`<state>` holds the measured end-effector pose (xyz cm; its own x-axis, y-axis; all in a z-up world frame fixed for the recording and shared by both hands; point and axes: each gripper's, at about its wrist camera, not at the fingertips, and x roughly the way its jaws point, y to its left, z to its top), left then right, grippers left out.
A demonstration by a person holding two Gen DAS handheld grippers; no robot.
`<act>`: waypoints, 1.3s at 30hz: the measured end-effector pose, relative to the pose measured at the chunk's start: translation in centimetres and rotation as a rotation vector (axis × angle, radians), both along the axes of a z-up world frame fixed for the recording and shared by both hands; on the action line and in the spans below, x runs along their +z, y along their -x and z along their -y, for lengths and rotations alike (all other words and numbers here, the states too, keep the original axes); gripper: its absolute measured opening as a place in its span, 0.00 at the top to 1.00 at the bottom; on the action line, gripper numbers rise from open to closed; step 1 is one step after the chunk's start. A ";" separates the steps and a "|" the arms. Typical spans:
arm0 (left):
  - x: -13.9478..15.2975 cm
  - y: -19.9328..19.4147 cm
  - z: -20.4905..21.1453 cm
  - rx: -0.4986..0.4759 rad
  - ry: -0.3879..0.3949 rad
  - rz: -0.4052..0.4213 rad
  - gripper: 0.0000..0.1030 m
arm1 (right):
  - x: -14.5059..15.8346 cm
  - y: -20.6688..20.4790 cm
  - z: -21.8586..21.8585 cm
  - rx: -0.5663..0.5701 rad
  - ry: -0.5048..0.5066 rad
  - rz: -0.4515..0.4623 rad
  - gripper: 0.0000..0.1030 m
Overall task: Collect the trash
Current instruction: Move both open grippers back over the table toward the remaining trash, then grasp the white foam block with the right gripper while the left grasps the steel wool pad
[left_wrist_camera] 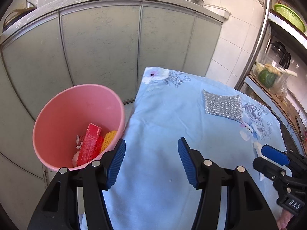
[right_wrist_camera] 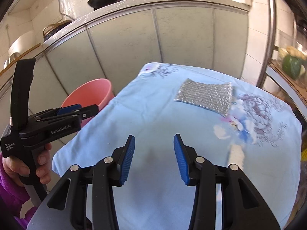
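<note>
Your left gripper [left_wrist_camera: 151, 162] has black plastic arms, ribbed blue pads [left_wrist_camera: 117, 164] and silver screws. Your hand [right_wrist_camera: 28, 164] is bare, with a fuzzy purple sleeve [right_wrist_camera: 9, 187].

pink bin [left_wrist_camera: 57, 118]: its base and lower outside wall are hidden behind the left tongs [left_wrist_camera: 151, 163]; in the right wrist view only part of its rim [right_wrist_camera: 92, 90] shows.
trash in the pink bin: a red carton [left_wrist_camera: 89, 145] lies on top; the crumpled pieces under it are too covered to name.
white scrap [right_wrist_camera: 237, 154], on the cloth right of the pink bin: blurred, kind unclear.
right tongs [left_wrist_camera: 276, 156]: cut off by the picture's edge in the left wrist view.
</note>
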<state>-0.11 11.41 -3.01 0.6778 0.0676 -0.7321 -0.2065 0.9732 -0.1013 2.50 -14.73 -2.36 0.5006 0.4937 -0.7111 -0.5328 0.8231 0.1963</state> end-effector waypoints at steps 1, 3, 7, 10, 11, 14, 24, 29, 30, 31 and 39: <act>0.1 -0.1 0.3 -0.008 -0.005 0.004 0.45 | -0.1 0.0 1.1 -0.023 -0.006 -0.003 0.58; 0.3 -0.1 0.7 -0.020 -0.005 0.010 0.45 | -0.1 -0.1 2.8 -0.062 -0.016 -0.009 0.58; 0.3 -0.3 1.6 -0.049 -0.007 0.016 0.45 | -0.4 -0.3 6.3 -0.154 -0.038 -0.022 0.58; 0.1 -0.5 2.1 -0.071 -0.006 0.014 0.45 | -1.0 -0.3 8.3 -0.207 -0.034 -0.026 0.58; 0.0 -0.6 2.2 -0.079 -0.004 0.014 0.45 | -1.3 -0.4 8.9 -0.221 -0.029 -0.033 0.58; -0.3 -0.7 2.6 -0.095 -0.006 0.010 0.46 | -2.6 -0.5 10.1 -0.256 -0.020 -0.069 0.58; -0.9 -1.6 3.2 -0.125 -0.007 -0.003 0.45 | -4.6 -1.7 7.6 -0.233 0.069 -0.087 0.58; -1.0 -3.6 4.7 -0.169 -0.009 -0.009 0.45 | -6.0 -2.6 7.1 -0.262 0.115 -0.111 0.58; -1.1 -4.2 5.2 -0.180 -0.002 -0.014 0.46 | -6.1 -2.7 7.1 -0.266 0.110 -0.113 0.58; -1.2 -4.8 5.6 -0.190 0.005 -0.019 0.46 | -6.2 -2.9 7.2 -0.270 0.104 -0.114 0.58; -2.5 -10.8 9.3 -0.245 -0.006 -0.036 0.45 | -6.7 -3.2 8.1 -0.266 0.068 -0.116 0.64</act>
